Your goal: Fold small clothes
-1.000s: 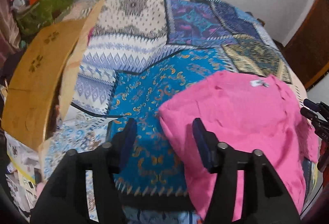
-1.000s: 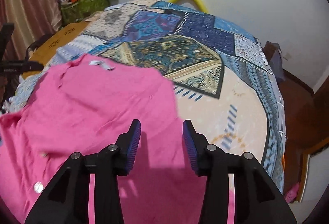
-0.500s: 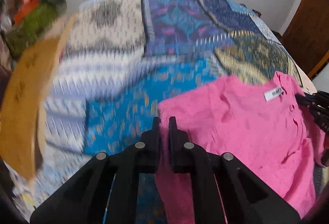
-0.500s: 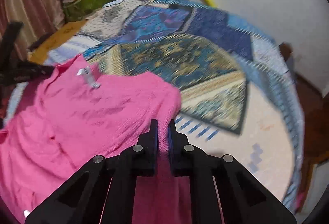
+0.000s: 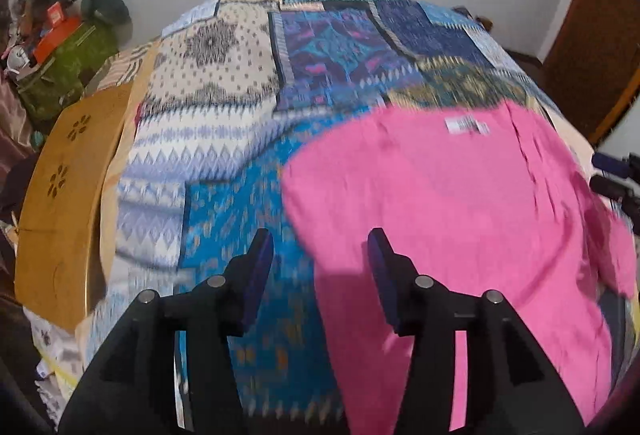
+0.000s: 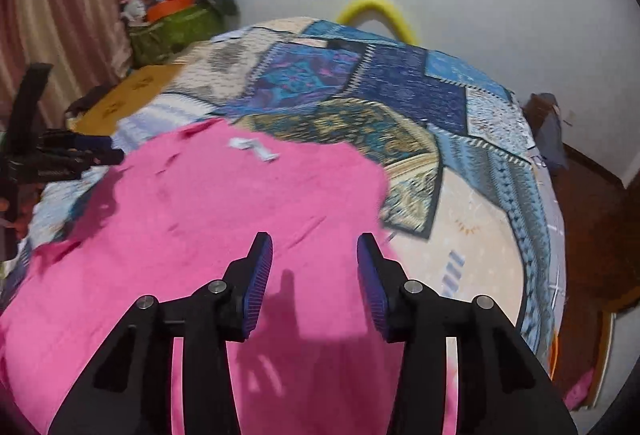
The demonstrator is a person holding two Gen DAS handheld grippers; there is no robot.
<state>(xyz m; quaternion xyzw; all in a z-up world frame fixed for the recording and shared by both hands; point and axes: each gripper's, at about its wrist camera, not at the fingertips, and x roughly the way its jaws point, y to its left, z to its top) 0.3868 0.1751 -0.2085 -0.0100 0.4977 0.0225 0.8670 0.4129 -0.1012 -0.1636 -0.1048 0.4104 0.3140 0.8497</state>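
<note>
Left wrist view: the left tool (image 5: 320,255) hangs with its jaws wide and nothing between them. Half a second ago they were pinched shut on the edge of the pink shirt (image 5: 460,203); now the cloth is let go and lies flat on the patchwork bedspread (image 5: 224,103), with its left edge running just under the tool and its white label (image 5: 466,125) at the far side. The right tool (image 5: 612,175) shows at the frame's right edge, beside the shirt.

Right wrist view: the right tool (image 6: 314,259) is likewise wide open and empty above the shirt (image 6: 208,219), where a moment back it gripped the edge. The label (image 6: 254,149) lies near the far hem, and the left tool (image 6: 72,155) sits off the shirt's left side.

Both releases together suggest the shirt has just been laid out or tugged straight. In my judgement no fold is made yet; the next grasp likely starts one.
</note>
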